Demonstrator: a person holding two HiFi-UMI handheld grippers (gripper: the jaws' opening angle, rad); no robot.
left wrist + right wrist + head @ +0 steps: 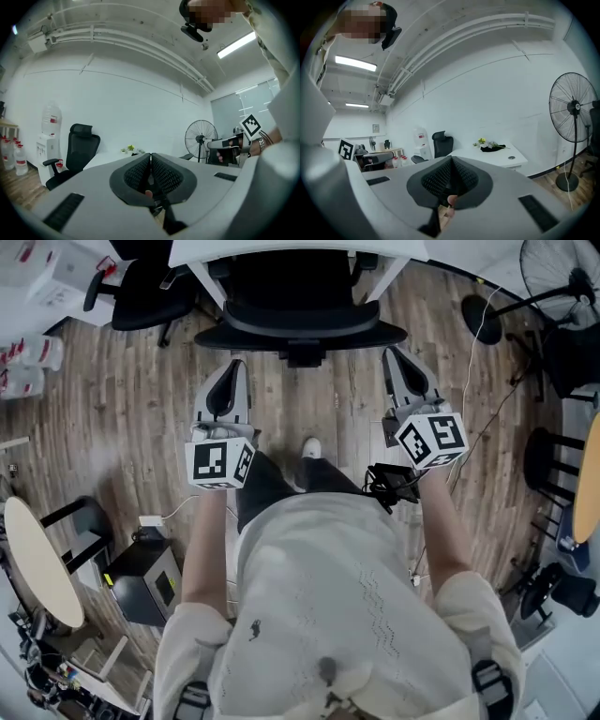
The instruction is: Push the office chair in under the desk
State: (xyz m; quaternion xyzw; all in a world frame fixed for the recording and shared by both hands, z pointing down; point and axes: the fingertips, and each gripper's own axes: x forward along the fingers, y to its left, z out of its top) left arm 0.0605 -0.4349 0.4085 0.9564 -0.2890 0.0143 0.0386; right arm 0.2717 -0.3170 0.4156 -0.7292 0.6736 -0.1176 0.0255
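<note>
Head view, black office chair (300,298) with curved backrest and padded seat, partly beneath smooth white desk's (281,251) front edge, wood-plank floor (141,409), grey left gripper (234,367) and right gripper (394,357) near backrest, not touching, left gripper view, ribbed black jaws pressed together, empty, right gripper view, jaws likewise together, empty.

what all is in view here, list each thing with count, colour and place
office chair: one, black, top centre, at the desk
desk: one, white, top edge
second chair: one, black, top left
fan: one, black, top right
bottles: at least two, clear with red, left edge
round table: one, beige, lower left
box: one, black, on the floor, lower left
floor: wood planks
left gripper: grey, jaws shut, empty, before the office chair
right gripper: grey, jaws shut, empty, before the office chair
</note>
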